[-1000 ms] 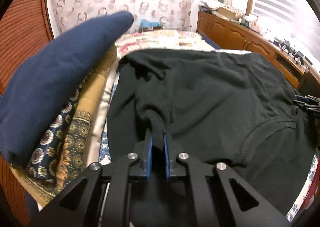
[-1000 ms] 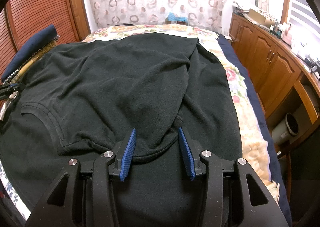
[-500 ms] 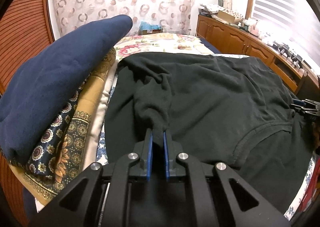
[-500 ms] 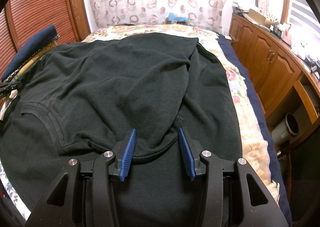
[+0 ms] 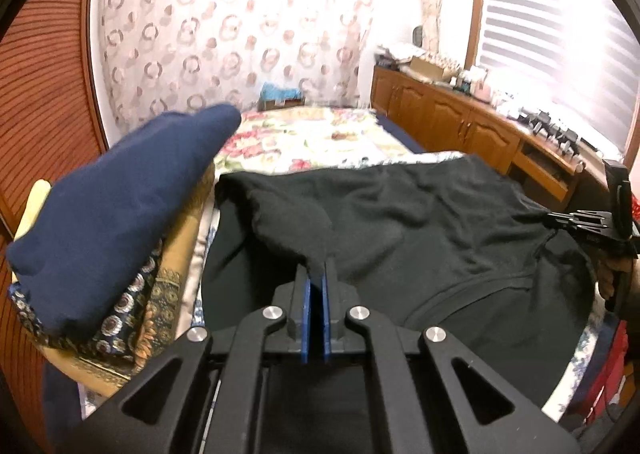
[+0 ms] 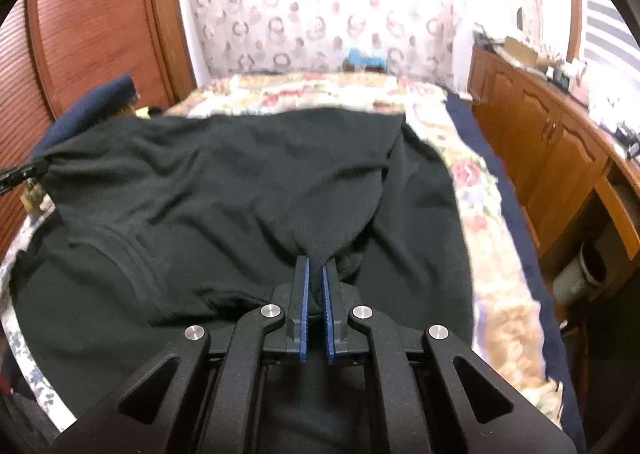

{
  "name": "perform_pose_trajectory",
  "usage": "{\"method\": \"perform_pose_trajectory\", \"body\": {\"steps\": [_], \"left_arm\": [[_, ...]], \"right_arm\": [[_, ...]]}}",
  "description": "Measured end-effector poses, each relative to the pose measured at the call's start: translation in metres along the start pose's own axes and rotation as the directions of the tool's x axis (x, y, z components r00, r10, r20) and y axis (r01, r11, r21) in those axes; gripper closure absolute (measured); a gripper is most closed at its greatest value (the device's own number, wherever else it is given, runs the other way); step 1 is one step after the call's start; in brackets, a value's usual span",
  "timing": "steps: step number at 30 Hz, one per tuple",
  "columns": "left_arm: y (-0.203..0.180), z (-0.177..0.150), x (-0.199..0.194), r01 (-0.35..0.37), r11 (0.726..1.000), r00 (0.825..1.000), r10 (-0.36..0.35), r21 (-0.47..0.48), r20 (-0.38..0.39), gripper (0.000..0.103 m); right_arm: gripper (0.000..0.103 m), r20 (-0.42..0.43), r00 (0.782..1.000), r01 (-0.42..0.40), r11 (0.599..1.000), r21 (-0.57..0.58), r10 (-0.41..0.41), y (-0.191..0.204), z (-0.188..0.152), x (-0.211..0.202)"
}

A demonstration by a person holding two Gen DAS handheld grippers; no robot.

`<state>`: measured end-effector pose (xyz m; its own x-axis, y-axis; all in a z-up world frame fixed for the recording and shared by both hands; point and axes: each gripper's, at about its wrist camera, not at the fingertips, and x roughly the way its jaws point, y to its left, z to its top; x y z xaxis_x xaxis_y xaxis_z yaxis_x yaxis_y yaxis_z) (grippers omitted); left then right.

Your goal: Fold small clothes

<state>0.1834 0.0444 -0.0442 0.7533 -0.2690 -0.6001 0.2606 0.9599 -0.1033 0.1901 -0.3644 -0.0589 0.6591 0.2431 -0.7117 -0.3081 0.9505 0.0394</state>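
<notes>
A folded navy cloth [image 5: 120, 210] tops the patterned pile at the bed's left; the left gripper [image 5: 316, 278] is clenched on the black garment [image 5: 420, 222] spread over the bed [image 5: 320, 138]; the right gripper [image 6: 315, 274] pinches its near-right fold; a grey bin [image 6: 580, 274] stands in the right cabinet's open nook, contents unseen.

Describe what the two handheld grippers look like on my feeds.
Left gripper and right gripper match: matte black angular linkage arms with triangular cut-outs, round silver pivot pins, and narrow black fingers lined with ridged blue pads. No cables or markings show.

No readable text, label or number shows in either view
</notes>
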Motion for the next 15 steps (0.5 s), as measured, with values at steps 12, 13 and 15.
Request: {"method": "perform_pose_trajectory", "body": {"steps": [12,13,15], "left_arm": [[-0.008,-0.003,-0.067,0.062,0.998,0.993,-0.062,0.009,0.104,0.102],[-0.008,-0.005,-0.072,0.066,0.998,0.992,-0.066,0.007,0.11,0.102],[-0.007,-0.011,-0.082,0.075,0.997,0.991,-0.075,0.006,0.114,0.102]], "right_arm": [[0.1,0.106,0.994,-0.02,0.999,-0.049,0.025,0.008,0.005,-0.072],[0.1,0.111,0.993,-0.026,0.998,-0.052,0.032,0.008,0.004,-0.079],[0.1,0.119,0.992,-0.03,0.998,-0.061,0.037,0.009,0.0,-0.092]]}}
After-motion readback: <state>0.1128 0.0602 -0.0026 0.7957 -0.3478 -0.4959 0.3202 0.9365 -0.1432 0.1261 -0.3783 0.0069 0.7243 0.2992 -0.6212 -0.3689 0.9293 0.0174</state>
